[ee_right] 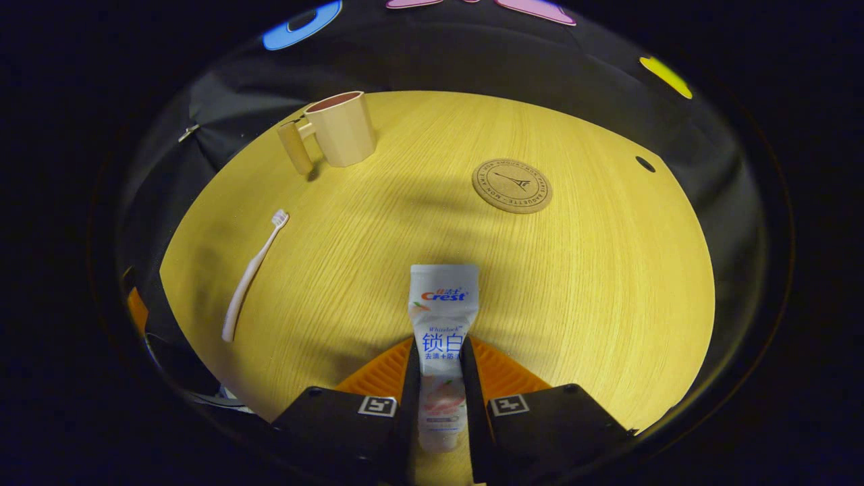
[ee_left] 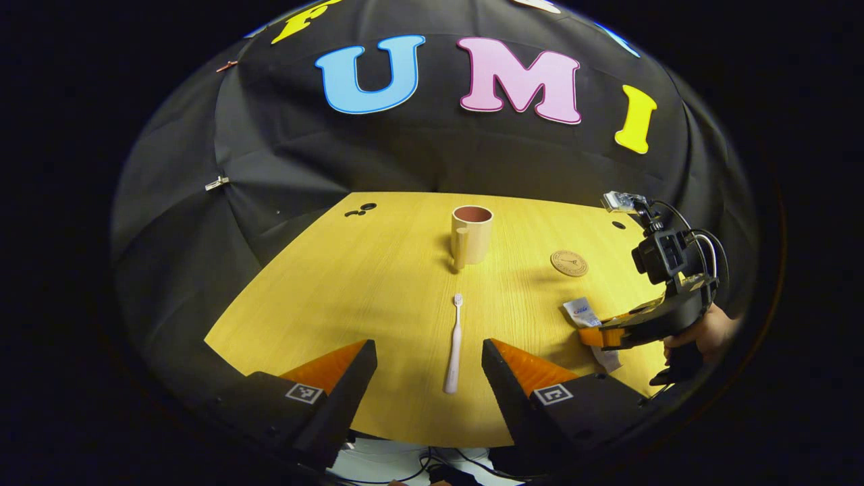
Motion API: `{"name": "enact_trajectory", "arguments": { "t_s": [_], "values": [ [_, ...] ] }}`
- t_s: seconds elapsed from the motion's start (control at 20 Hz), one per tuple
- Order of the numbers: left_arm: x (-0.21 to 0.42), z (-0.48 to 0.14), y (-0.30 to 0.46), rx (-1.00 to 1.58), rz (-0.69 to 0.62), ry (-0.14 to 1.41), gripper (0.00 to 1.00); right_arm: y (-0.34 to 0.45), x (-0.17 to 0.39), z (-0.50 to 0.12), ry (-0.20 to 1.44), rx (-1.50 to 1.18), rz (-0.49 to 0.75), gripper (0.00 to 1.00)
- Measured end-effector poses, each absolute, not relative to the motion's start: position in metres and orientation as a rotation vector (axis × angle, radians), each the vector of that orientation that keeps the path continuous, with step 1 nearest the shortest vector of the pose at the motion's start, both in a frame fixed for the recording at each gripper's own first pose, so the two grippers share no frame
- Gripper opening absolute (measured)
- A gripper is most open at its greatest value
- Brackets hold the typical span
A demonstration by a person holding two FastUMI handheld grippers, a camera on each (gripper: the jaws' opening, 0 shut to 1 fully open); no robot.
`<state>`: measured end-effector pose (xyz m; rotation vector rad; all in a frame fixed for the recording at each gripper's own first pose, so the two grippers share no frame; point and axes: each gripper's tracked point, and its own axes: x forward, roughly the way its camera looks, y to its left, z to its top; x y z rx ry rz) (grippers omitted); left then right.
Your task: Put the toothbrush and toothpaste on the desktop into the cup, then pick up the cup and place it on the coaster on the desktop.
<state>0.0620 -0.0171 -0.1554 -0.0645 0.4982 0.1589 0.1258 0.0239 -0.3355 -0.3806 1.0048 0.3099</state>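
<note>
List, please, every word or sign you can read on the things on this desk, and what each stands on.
toothpaste tube, in the right gripper: a printed label, not quoted here.
coaster: a ring of lettering around a tower sketch, too small to read.
cup and toothbrush: no text seen.

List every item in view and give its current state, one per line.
toothpaste: pinched between the right gripper's fingers, tube end pointing forward.
toothbrush: lying flat on the desktop, untouched.
cup: upright, nothing in it that I can see, handle toward the camera.
coaster: flat on the desktop, nothing on it.
right gripper: shut on the toothpaste.
left gripper: open, fingers either side of the toothbrush handle.
</note>
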Motion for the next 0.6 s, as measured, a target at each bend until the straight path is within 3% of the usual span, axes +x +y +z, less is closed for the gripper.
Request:
{"name": "enact_trajectory", "arguments": {
  "t_s": [0.1, 0.15, 0.2, 0.4, 0.45, 0.6],
  "values": [
    [0.067, -0.157, -0.017, -0.068, 0.163, 0.503, 0.97, 0.022, 0.124, -0.335, 1.008, -0.379, 0.327, 0.3],
    [0.07, -0.157, -0.017, -0.074, 0.159, 0.504, 0.97, 0.021, 0.122, -0.334, 1.017, -0.376, 0.339, 0.13],
    [0.074, -0.158, -0.018, -0.083, 0.153, 0.506, 0.97, 0.021, 0.12, -0.334, 1.028, -0.372, 0.347, 0.25],
    [0.093, -0.169, -0.018, -0.128, 0.082, 0.541, 0.94, 0.019, 0.119, -0.307, 0.962, -0.325, 0.366, 0.25],
    [0.099, -0.173, -0.017, -0.14, 0.07, 0.554, 0.98, 0.015, 0.116, -0.299, 0.949, -0.322, 0.372, 0.25],
    [0.115, -0.189, -0.019, -0.164, 0.031, 0.607, 0.97, 0.008, 0.108, -0.276, 0.902, -0.289, 0.393, 0.25]
  ]
}}
